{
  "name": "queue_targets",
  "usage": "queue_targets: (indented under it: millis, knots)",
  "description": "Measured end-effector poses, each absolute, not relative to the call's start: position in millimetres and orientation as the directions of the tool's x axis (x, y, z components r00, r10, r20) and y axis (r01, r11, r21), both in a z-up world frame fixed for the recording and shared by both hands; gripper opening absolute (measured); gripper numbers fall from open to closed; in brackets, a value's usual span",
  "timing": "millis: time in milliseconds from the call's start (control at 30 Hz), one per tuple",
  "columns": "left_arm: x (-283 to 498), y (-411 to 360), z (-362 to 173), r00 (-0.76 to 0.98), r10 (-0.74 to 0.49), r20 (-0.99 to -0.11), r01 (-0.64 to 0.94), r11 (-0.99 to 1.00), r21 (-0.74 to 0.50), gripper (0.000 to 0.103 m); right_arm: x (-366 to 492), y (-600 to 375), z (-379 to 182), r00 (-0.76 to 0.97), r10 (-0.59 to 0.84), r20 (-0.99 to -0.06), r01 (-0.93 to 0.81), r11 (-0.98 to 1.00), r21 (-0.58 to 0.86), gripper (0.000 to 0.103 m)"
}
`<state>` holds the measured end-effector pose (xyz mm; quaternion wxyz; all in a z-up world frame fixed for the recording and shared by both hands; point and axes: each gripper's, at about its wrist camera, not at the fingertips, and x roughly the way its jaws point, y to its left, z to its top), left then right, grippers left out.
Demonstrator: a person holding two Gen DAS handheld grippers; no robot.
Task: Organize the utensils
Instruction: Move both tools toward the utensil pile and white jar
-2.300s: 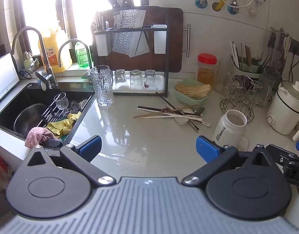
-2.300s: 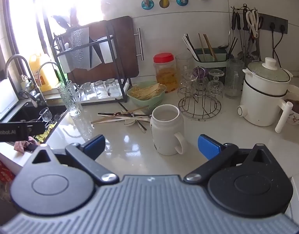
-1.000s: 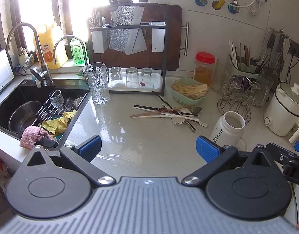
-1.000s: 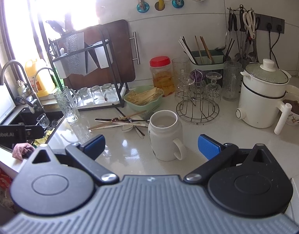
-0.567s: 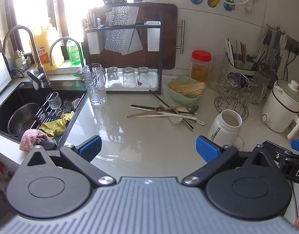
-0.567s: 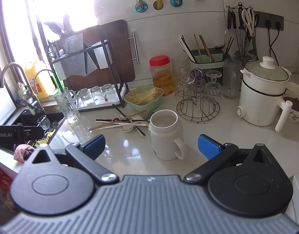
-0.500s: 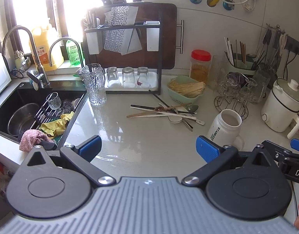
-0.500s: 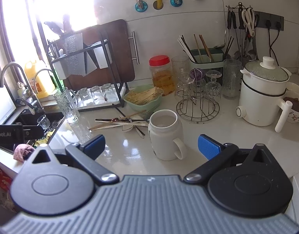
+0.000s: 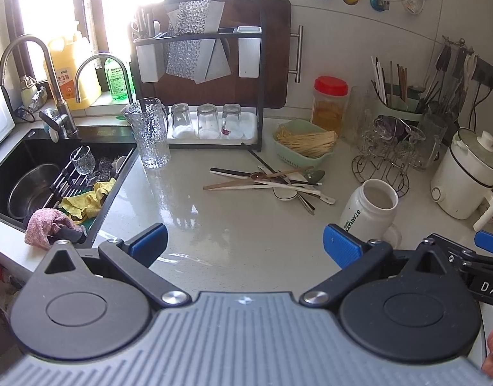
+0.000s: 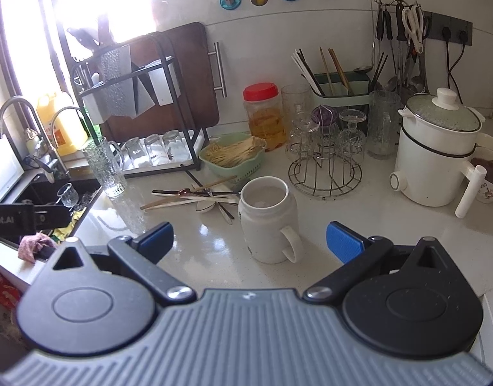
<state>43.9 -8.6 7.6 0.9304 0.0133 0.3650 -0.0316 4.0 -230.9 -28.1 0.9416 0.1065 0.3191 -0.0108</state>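
The left gripper [image 9: 243, 241] hangs spread and empty above the near bench [image 9: 246, 234]; the right gripper [image 10: 249, 236] is likewise spread, holding nothing, with the white mug [image 10: 268, 223] standing just beyond its fingertips; past the mug, toward the middle of the bench, lies the heap of utensils [image 9: 272, 181], chopsticks and spoons crossed over one another, too tangled to count surely; at the far right against the wall stands the green utensil holder [image 10: 341, 95], already bearing several chopsticks. To do this step well, I judge one gripper should come in low along a single stick lying at the heap's edge, close across its shaft and lift it clear without dragging its neighbours. Counted: one mug; one heap; one holder; three upturned glasses [image 9: 206, 120] in the rack; one glass pitcher [image 9: 150, 132].
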Motion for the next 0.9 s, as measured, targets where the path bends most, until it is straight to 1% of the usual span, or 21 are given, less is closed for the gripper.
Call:
queue_targets:
  millis: [233,633,767,900]
  knots:
    - [59,-14,1,0.721,-0.049,-0.692,0.058,0.998,-0.009,0.103,14,-236,-36,0.784,0.041,-0.620,0.094,0.978,0.184,0.103]
    - [95,-18,-21,0.687,-0.084,-0.722,0.084,0.996,-0.035,0.103,35,-236,-52,0.783,0.049,-0.620,0.080,0.981,0.179,0.103]
    - [115,-12,-33,0.677,-0.089,-0.730,0.086,0.995,-0.042,0.103,45,-230,-57,0.789,-0.001,-0.615,0.109,0.985,0.137,0.103]
    - [140,-8,-48,0.659,-0.093,-0.746,0.090,0.995,-0.045,0.103,58,-226,-68,0.780,-0.005,-0.626,0.118,0.983,0.139,0.103]
